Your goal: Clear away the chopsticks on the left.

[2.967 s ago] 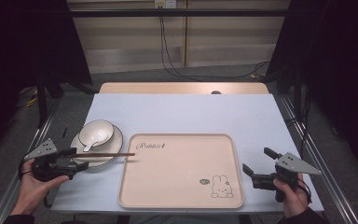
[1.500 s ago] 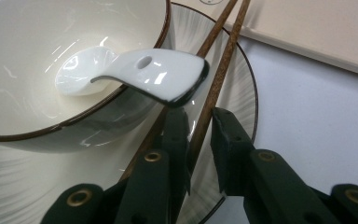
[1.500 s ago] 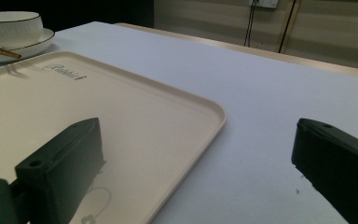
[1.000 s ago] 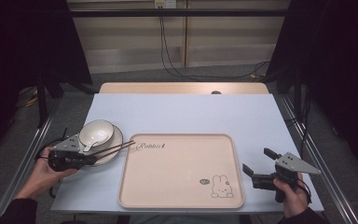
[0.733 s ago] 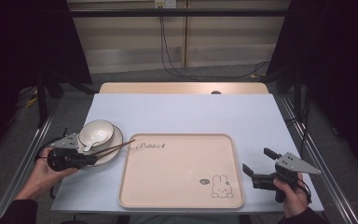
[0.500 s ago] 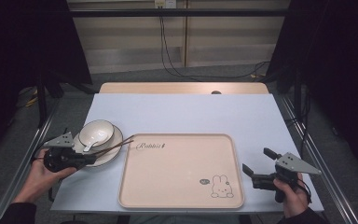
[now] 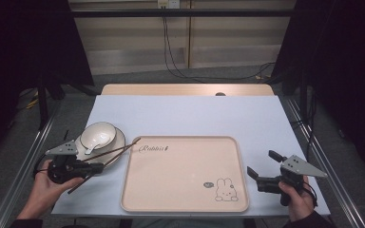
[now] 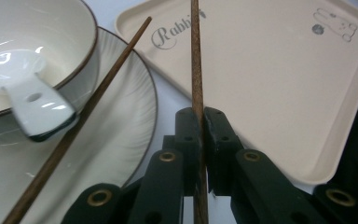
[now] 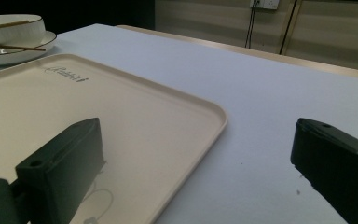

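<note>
I have my left tool (image 8: 199,140) clamped tight on one chopstick (image 8: 196,60), pinching it low on the shaft so most of its length sticks out ahead, its tip out over the near-left corner of the tray (image 7: 185,199). In the high view my left tool (image 7: 83,167) sits just left of the tray, beside the plate (image 7: 119,142). The second chopstick (image 8: 93,102) lies loose, leaning across the plate rim and against the bowl (image 8: 37,51), just left of the tray.

Here is my worry: the grip is a thin pinch on a round, slick stick. If I swing toward the tray too fast, I judge the stick can pivot between the pads or slide out and clatter onto the counter (image 7: 185,114). The long free end is also a lever; brush it against the tray's raised lip and it twists in the jaws.

The loose chopstick is the other risk. It rests right next to the held one, so a careless lift could knock it, roll it off the plate, or nudge the spoon (image 8: 32,98) sitting in the bowl.

My right tool (image 7: 261,175) waits wide apart, holding nothing, just right of the tray, with the tray's corner (image 9: 214,116) ahead of it. It cannot catch anything from there.
</note>
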### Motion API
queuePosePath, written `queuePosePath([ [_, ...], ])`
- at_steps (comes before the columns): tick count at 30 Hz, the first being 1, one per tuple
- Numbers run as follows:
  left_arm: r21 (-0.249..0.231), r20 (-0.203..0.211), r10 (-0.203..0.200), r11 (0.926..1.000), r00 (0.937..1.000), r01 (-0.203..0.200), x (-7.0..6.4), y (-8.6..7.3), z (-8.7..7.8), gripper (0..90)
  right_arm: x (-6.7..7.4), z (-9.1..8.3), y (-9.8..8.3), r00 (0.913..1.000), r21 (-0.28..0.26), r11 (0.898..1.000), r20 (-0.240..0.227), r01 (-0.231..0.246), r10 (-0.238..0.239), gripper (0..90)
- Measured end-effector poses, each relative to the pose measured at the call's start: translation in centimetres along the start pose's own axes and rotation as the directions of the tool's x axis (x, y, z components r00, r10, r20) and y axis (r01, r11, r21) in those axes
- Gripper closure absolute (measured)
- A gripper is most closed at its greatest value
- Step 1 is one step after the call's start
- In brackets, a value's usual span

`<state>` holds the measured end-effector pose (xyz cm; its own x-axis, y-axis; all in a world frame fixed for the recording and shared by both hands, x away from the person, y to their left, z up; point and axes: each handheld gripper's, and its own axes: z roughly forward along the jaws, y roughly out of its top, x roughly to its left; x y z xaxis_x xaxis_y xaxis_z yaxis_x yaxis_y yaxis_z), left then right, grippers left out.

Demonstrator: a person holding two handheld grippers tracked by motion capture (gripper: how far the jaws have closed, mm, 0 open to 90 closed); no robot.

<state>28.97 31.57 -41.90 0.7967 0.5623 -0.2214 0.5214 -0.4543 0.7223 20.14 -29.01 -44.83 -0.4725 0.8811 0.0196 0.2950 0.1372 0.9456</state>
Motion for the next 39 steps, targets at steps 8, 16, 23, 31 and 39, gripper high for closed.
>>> queuePosePath([
  [8,-0.005,0.005,-0.044,0.9990,0.9990,0.045,-1.7,0.7,1.3,84.6,0.1,0.0,0.0,1.0000,-0.003,1.000,-0.001,0.000,0.000,2.2],
  [16,0.025,-0.009,-0.096,0.9950,0.9953,0.097,-3.6,1.3,3.3,84.5,0.1,0.0,0.0,1.0000,0.000,1.000,0.002,0.004,-0.004,2.2],
  [23,0.033,-0.047,-0.174,0.9839,0.9836,0.175,-4.9,2.6,4.4,84.6,0.1,0.0,0.0,1.0000,0.001,1.000,-0.002,0.006,-0.006,2.2],
  [31,-0.009,-0.093,-0.213,0.9770,0.9726,0.213,-6.6,4.0,5.6,84.8,0.1,0.0,0.0,1.0000,-0.002,1.000,-0.003,0.006,-0.006,2.2],
  [39,-0.002,-0.199,-0.290,0.9553,0.9361,0.296,-6.9,3.8,8.5,84.7,0.1,0.0,0.0,1.0000,0.006,1.000,-0.005,0.009,-0.009,2.3],
])
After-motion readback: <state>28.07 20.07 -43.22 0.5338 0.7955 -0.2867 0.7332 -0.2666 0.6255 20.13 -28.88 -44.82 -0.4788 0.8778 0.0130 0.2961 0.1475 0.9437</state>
